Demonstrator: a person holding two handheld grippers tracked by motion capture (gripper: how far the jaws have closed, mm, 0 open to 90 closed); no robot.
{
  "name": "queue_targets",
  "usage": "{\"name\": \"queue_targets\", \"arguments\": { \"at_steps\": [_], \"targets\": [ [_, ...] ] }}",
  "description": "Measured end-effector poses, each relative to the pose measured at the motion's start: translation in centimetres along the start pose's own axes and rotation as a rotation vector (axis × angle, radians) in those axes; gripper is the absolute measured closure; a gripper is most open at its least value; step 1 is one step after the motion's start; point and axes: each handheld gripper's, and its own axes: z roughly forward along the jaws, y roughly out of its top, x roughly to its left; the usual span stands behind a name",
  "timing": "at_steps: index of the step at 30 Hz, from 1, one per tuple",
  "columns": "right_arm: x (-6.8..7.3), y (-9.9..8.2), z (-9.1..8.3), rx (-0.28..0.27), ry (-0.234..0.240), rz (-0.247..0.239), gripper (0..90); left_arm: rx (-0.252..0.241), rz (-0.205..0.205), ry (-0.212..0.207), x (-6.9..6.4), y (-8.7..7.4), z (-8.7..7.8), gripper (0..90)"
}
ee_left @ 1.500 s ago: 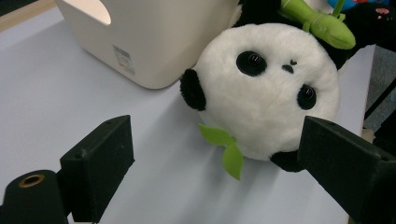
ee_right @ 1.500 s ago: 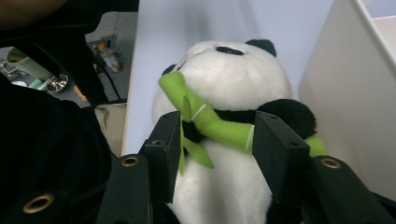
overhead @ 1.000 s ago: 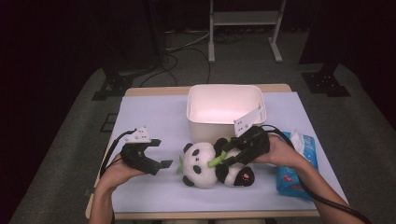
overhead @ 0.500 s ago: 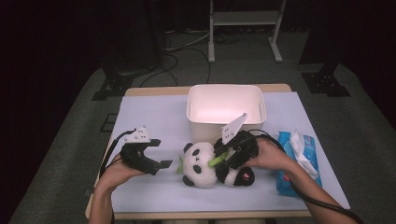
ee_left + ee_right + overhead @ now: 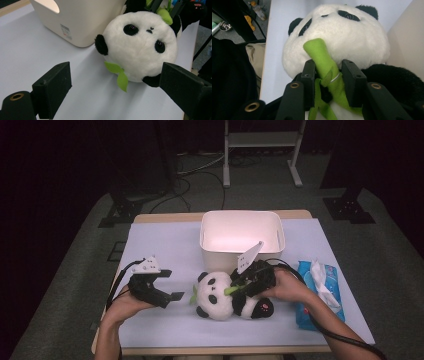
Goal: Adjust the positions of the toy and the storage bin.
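White plush panda [image 5: 220,296], one bin [image 5: 242,232].

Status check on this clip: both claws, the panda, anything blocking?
Right claw has just been closing, green bamboo stalk between its jaws. Left claw open, short of the panda. White bin right behind; nothing blocking.
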Motion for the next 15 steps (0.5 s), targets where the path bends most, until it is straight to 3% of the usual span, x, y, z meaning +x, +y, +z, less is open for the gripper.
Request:
{"name": "queue_targets", "arguments": {
  "at_steps": [5, 15],
  "targets": [
    [-0.10, -0.21, -0.13, -0.009, 0.001, 0.009, 70.8, 0.002, -0.004, 0.001, 0.03, -0.13, 0.00, 9.8],
    [-0.09, 0.15, -0.95, -0.029, 0.009, 0.001, 72.4, 0.006, -0.008, 0.002, 0.12, -0.24, 0.06, 9.8]
  ]
}}
